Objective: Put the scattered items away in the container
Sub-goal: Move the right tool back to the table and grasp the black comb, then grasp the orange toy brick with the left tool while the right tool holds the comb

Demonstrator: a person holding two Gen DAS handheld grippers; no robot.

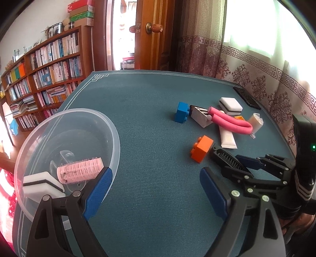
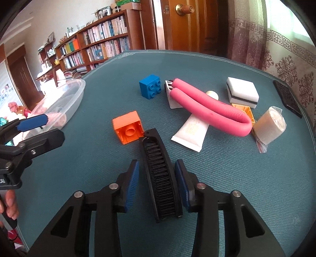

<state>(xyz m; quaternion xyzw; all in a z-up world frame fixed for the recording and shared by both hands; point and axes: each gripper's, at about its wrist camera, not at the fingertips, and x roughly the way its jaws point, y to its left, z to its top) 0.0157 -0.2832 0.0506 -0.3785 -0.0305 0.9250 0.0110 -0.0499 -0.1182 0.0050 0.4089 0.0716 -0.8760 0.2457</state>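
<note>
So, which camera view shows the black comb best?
The right wrist view: the black comb lies lengthwise between the right gripper fingers, teeth rows plainly visible. The left wrist view shows it only small, at the side, partly hidden behind that gripper.

no text, brand or number can be read in either view; the spines on the bookshelf (image 1: 49, 65) carry print too small and blurred to make out; the stacked boxes (image 1: 82, 12) on top of the shelf show coloured panels but no legible lettering; the white tube (image 2: 190, 131) on the counter bears a faint pale marking that cannot be read; a white mark at the left edge of the right wrist view, on the left gripper (image 2: 31, 122), may be a letter, too cropped to tell; the only sign is a small green light (image 1: 313, 146) glowing on the black body of the right gripper (image 1: 246, 161), without any label beside it
</note>
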